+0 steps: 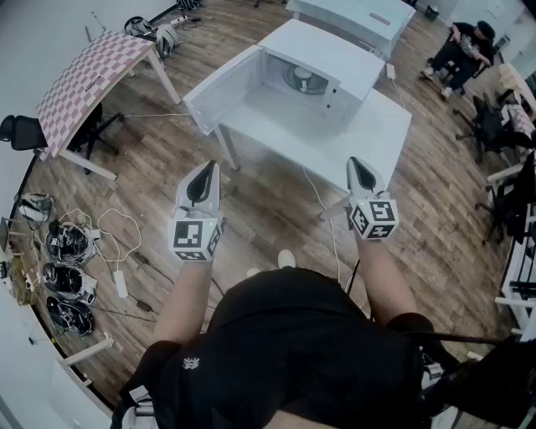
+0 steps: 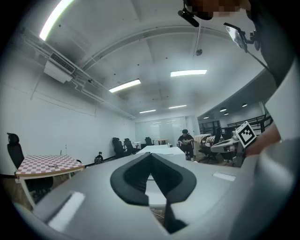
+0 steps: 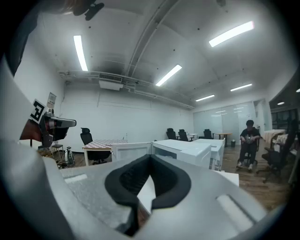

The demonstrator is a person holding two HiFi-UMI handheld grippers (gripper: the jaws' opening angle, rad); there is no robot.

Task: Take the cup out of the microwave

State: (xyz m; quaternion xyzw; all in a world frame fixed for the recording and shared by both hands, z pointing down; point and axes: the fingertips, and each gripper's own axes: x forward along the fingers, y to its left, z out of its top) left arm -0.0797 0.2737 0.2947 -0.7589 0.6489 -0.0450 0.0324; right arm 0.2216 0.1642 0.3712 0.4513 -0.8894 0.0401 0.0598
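Note:
A white microwave (image 1: 322, 67) stands on a white table (image 1: 368, 138) ahead of me, its door (image 1: 222, 88) swung open to the left. Inside the cavity sits a pale round cup (image 1: 302, 80), small and hard to make out. Both grippers hang in the air well short of the table, over the wooden floor. My left gripper (image 1: 205, 170) is shut with nothing in it; its black pads (image 2: 136, 176) meet at the tips. My right gripper (image 1: 358, 165) is shut and empty too. In the right gripper view the microwave (image 3: 183, 152) and its door (image 3: 131, 151) show beyond the closed gripper (image 3: 150, 158).
A checkered table (image 1: 96, 67) and a black office chair (image 1: 21, 130) stand at the left. Cables and gear (image 1: 67, 264) lie on the floor there. A second white table (image 1: 352, 17) is behind the microwave. A person sits at the back right (image 1: 465, 46), near more chairs (image 1: 502, 117).

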